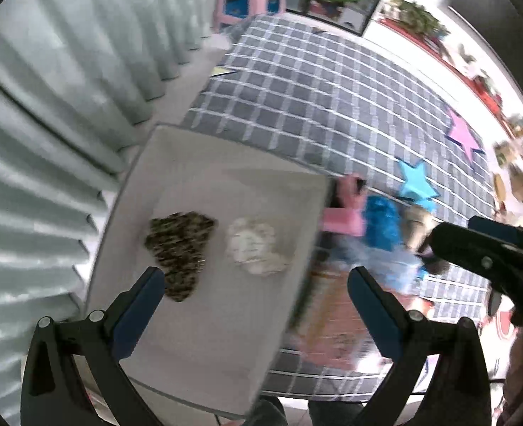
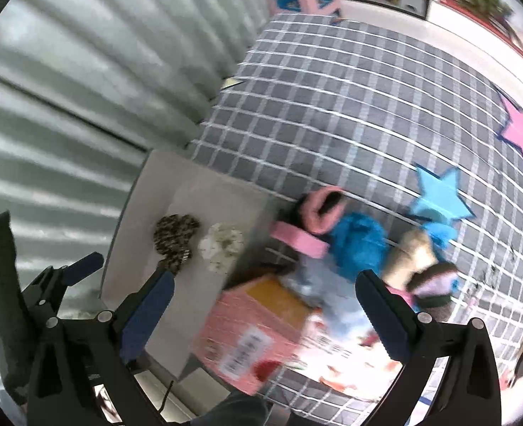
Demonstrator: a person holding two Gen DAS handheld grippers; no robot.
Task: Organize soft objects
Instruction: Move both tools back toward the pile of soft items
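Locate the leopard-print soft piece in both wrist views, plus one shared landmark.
Left wrist: leopard-print piece lies left of centre in the white tray, just above the left tool's left finger.
Right wrist: same piece, lower left, smaller.
Shared landmark: the white fluffy piece directly to its right.

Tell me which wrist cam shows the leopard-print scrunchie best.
Left wrist. The leopard-print scrunchie sits large on the white tray, only its lower end cut by a finger, beside the white scrunchie. In the right wrist view it is smaller, blurred, also partly behind a finger.
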